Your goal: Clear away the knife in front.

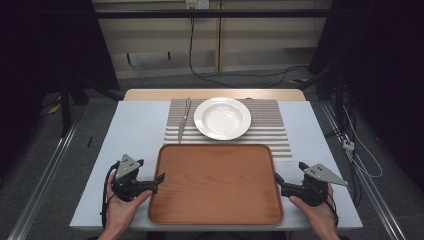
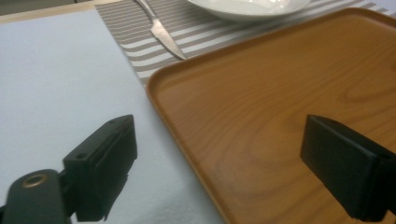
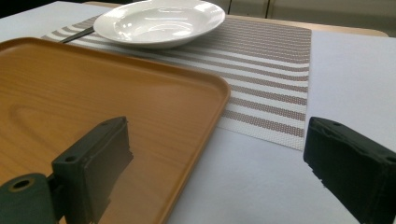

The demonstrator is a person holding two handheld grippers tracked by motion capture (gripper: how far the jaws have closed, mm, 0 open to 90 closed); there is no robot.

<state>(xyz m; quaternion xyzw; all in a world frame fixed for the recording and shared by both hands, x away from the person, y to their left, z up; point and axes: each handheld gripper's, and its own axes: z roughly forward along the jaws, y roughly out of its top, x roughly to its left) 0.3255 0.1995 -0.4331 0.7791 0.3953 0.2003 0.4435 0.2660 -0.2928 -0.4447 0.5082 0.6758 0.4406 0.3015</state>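
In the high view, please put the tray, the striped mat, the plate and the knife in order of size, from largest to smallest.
1. Wooden tray: largest.
2. Striped mat: partly covered by other things, so probably second.
3. White plate.
4. Knife: smallest.

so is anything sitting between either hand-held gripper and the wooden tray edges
Nothing visible. The left hand-held gripper and right hand-held gripper each sit open at a side edge of the empty rectangular brown wooden tray. The round white plate and silver knife lie beyond it on the striped placemat.
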